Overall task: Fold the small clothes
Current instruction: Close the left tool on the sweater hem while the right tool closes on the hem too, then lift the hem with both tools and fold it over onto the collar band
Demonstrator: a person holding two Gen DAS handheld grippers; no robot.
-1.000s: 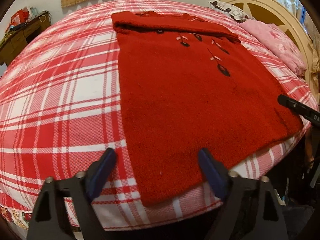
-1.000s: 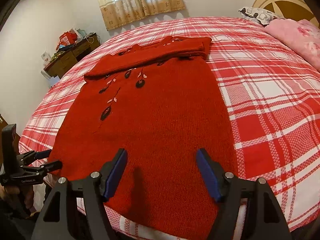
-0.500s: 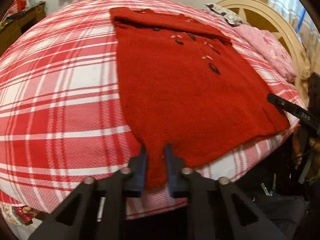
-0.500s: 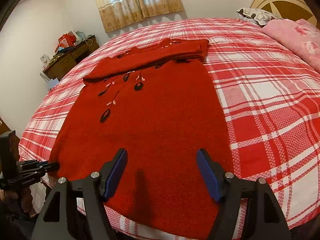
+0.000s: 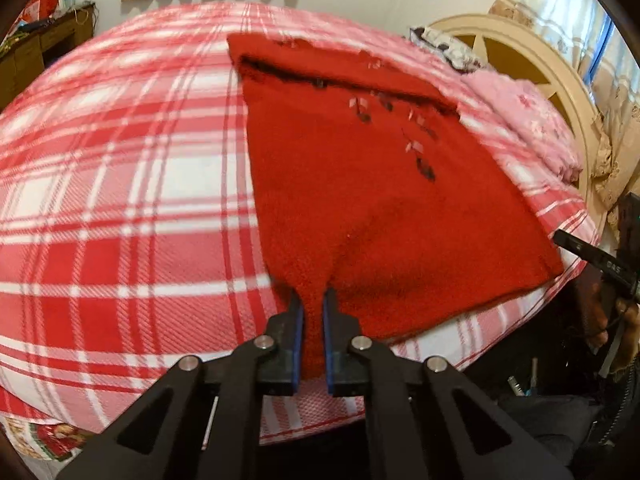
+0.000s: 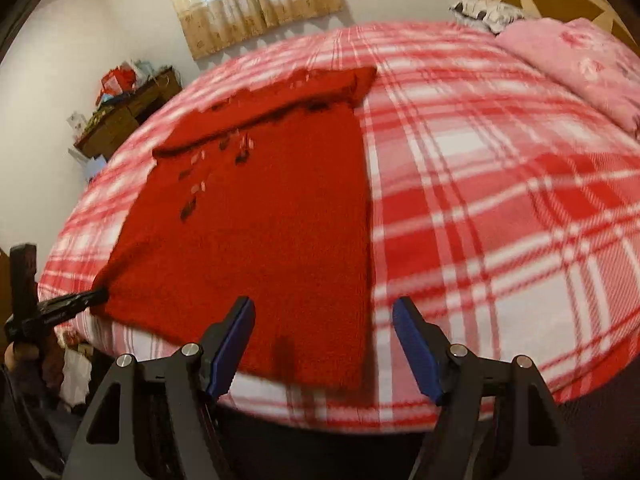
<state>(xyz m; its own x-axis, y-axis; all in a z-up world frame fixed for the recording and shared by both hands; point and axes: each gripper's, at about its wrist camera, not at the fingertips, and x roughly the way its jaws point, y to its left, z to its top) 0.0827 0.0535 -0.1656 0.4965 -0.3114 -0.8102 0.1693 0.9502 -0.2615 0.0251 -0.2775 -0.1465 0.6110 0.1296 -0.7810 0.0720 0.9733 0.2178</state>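
A red knitted sweater [image 5: 360,200] with dark flower embroidery lies flat on the plaid bed, its sleeves folded across the far end. My left gripper [image 5: 312,304] is shut on the sweater's near left hem corner, and the knit bunches up between the blue pads. In the right wrist view the sweater [image 6: 260,232] spreads ahead, and my right gripper [image 6: 324,332] is open, its fingers straddling the near right hem corner just above the cloth. The left gripper [image 6: 96,296] shows at that view's left edge, at the hem.
The bed has a red and white plaid cover [image 5: 120,184]. A pink quilt [image 6: 572,64] and a cream headboard [image 5: 532,52] lie on one side. A cluttered wooden desk [image 6: 124,108] stands by the wall under a curtained window.
My left gripper closed on the sweater's hem corner and has begun to pull it up. My right gripper stayed open and edged toward the right hem corner.
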